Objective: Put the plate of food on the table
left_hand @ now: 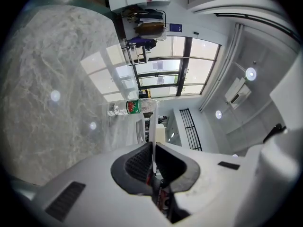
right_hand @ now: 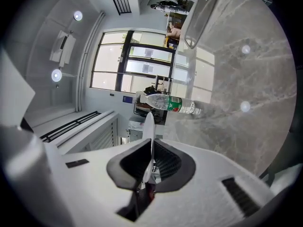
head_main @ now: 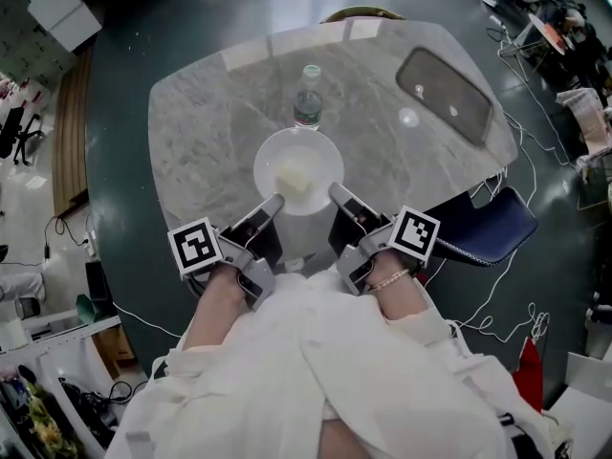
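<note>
Plate (head_main: pixel 298 168), white, w/ a pale lump of food (head_main: pixel 295 180) on it, sits over the near part of the marble tabletop (head_main: pixel 210 132), approx 6 o'clock side in head view; can't tell if it rests on the stone. Left gripper (head_main: pixel 272 205) is clamped on the rim at 7 o'clock, right gripper (head_main: pixel 337 195) on the rim at 5 o'clock; each gripper view shows the thin plate edge pinched btwn dark pads. Water bottle (head_main: pixel 308 98) stands just beyond plate at 12 o'clock. Dark oblong tray (head_main: pixel 445 94) lies at 2 o'clock, well apart.
</note>
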Available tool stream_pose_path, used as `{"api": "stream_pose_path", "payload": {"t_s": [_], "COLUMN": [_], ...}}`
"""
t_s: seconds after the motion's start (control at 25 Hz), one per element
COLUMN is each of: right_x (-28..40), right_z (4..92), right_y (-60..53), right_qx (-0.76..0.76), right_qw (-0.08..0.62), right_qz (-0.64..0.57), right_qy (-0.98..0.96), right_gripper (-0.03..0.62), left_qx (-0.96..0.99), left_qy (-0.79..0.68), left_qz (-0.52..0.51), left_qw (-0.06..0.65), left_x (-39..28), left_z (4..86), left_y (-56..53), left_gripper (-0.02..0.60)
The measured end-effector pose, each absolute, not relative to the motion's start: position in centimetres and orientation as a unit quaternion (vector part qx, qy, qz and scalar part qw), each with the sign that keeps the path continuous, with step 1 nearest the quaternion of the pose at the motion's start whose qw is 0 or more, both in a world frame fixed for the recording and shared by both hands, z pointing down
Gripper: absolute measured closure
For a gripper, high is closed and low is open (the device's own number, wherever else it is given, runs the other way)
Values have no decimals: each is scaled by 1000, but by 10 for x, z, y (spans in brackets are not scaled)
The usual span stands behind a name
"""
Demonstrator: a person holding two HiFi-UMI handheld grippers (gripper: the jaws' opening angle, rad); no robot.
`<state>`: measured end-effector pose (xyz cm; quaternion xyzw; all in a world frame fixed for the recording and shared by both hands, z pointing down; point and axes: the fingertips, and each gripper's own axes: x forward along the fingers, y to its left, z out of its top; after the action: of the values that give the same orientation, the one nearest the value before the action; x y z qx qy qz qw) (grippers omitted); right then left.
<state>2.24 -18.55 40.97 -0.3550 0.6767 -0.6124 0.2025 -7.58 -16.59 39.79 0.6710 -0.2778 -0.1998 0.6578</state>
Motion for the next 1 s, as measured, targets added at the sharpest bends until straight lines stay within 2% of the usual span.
{"api": "stream_pose_path", "payload": {"t_s": [1.0], "right_x": [25], "right_z": [395], "right_y": [-197], "right_qx": [-319], "right_qw": [190], "right_qz": [-622], "right_qy": [690], "right_gripper": [582], "left_qx": [661], "left_qy": [-298], "left_qz": [-235], "left_qw": [648], "left_x": [-71], "left_z": [385], "left_y": [-175], "left_gripper": [554]}}
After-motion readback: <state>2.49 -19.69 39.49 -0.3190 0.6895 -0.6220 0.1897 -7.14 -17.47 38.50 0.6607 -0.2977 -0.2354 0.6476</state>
